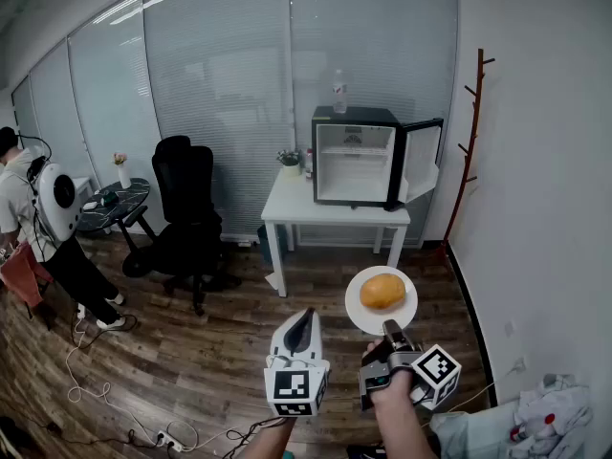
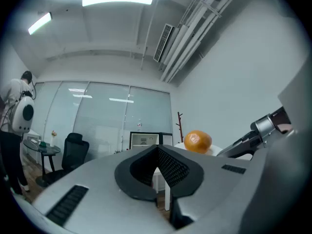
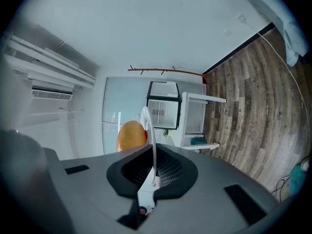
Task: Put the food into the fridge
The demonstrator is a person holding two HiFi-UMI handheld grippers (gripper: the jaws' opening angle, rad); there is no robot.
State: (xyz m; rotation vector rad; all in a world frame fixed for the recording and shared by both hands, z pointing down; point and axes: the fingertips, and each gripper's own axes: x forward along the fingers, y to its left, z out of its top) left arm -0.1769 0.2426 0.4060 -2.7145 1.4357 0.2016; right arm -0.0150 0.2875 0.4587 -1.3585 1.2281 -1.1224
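Carrying is where I'd put this job right now: the food [image 1: 382,291], a round orange-coloured piece, sits in the middle of a white plate [image 1: 359,316], and my right gripper [image 1: 390,330] has its fingers pinched narrow onto the plate's near rim, holding it out in the air above the wooden floor. In the right gripper view the thin white rim runs straight between the pads, so I judge the grip to be on the plate alone and not on the food. My left gripper [image 1: 304,316] hangs just beside the right one, its fingers pressed together with nothing between them. The fridge [image 1: 354,156] stands across the room on the right half of a white desk [image 1: 287,204], reaching to its right edge. Its door [image 1: 421,161] is swung wide to the right and the pale inside looks bare as far as I can see. A clear bottle [image 1: 338,92] stands on the fridge's top and a small plant [image 1: 290,161] sits at the desk's back left corner. So the pick-up looks done and the door needs no opening. What is left, I'd say, is crossing the floor, sliding the plate onto a shelf level enough that the food doesn't roll, letting go, and probably shutting the door.
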